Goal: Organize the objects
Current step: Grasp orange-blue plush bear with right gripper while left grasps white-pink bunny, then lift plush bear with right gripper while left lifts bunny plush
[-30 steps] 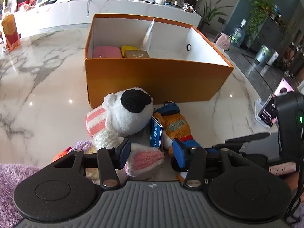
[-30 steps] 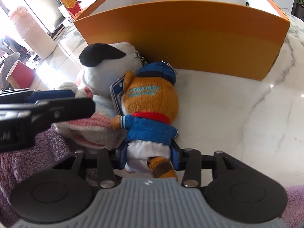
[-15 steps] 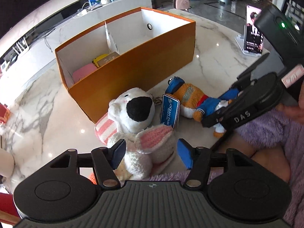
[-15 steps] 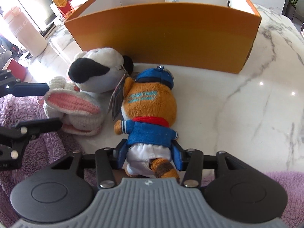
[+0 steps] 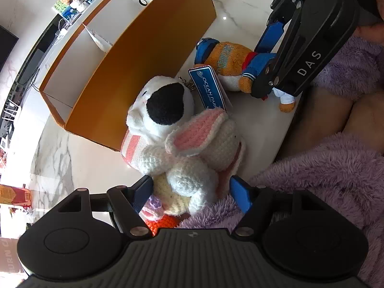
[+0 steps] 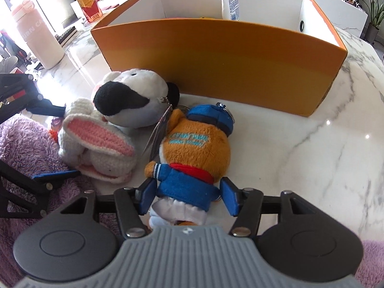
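Plush toys lie in a cluster on the marble counter (image 6: pixel 336 144), just in front of the near wall of the orange box (image 6: pixel 216 55).

Right gripper (image 6: pixel 187 196): the bear (image 6: pixel 196 148) lies directly between its jaws, long axis running away from the gripper toward the box, capped head nearest the wall, legs under the gripper body. The jaws flank the blue jacket at the waist and are opening; a narrow gap shows at the right pad, so the pads do not appear to press the toy. The bear rests on the counter.

Left gripper (image 5: pixel 192 192): the crocheted rabbit (image 5: pixel 192 168) sits between its jaws, which are opening wide and stand clear of it on both sides. The rabbit leans against the white dog (image 5: pixel 160 105), which touches the box wall. The rabbit's pink ear (image 5: pixel 194 132) points toward the bear.

Each hand is nearer its own toy: left to rabbit, right to bear. The box lies straight ahead of both, so the likely coming move is a grip, then a lift over the near wall.

Change since 1 second earlier: both pairs of jaws are wider, the right no longer pinching the bear's legs; the left view has rolled sharply, tilting the box, and sits closer over the rabbit.
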